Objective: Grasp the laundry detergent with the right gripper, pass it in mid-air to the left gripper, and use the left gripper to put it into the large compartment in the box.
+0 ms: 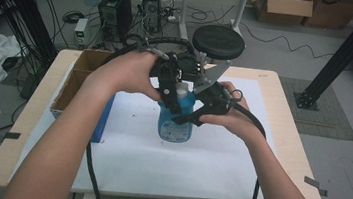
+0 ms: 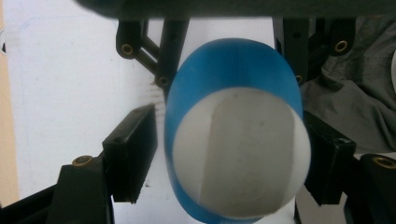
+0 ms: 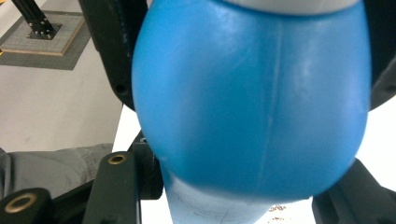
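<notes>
A blue bottle [image 1: 175, 125] with a white cap [image 1: 182, 88] stands upright on the white mat [image 1: 157, 163] in the middle of the table. My right gripper [image 1: 188, 117] comes in from the right and is shut on the bottle's body, whose blue wall [image 3: 252, 102] bulges between its jaws [image 3: 233, 192]. My left gripper [image 1: 171, 97] reaches down over the top from the left. In the left gripper view the cap [image 2: 243, 154] lies between its pads [image 2: 130, 154]. A thin strip of mat shows between the left pad and the bottle [image 2: 233, 65].
An open cardboard box [image 1: 78, 81] with a blue side stands at the table's left edge. A black stool [image 1: 219, 41], computer towers [image 1: 115, 9] and cables lie on the floor beyond the far edge. A black frame post [image 1: 343, 55] rises at the right.
</notes>
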### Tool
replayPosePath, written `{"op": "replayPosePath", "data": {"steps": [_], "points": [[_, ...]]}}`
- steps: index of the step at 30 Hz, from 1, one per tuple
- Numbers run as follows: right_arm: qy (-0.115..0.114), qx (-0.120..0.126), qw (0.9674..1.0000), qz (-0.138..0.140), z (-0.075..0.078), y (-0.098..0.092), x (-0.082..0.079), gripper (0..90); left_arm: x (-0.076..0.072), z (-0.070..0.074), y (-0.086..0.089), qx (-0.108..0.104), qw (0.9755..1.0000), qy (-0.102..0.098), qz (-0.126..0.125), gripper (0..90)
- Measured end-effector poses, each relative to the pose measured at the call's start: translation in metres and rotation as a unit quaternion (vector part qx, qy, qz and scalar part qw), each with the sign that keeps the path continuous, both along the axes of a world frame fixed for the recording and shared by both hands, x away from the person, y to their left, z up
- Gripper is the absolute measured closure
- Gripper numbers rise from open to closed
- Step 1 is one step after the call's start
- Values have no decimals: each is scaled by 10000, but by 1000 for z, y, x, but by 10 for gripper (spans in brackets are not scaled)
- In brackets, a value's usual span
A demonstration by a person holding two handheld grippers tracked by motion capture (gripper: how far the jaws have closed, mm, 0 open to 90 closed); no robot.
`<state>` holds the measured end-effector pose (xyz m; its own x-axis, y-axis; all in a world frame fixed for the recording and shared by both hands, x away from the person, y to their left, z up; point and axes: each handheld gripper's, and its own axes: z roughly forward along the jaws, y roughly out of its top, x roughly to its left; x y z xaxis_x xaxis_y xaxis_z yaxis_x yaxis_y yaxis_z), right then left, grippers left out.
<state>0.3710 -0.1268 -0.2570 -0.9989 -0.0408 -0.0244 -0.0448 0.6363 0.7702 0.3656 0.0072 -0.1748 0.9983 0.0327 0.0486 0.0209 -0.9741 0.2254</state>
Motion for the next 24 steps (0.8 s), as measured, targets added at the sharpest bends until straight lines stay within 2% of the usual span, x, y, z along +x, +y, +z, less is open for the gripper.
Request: {"op": "replayPosePath", "data": {"steps": [11, 24], "points": [[-23, 2, 10000, 18, -1, 1, 0, 458, -1, -1, 0, -1, 10000, 74, 38, 356], [-1, -36, 10000, 13, -2, 3, 0, 458, -1, -3, 2, 0, 9999, 87, 87, 372]]}}
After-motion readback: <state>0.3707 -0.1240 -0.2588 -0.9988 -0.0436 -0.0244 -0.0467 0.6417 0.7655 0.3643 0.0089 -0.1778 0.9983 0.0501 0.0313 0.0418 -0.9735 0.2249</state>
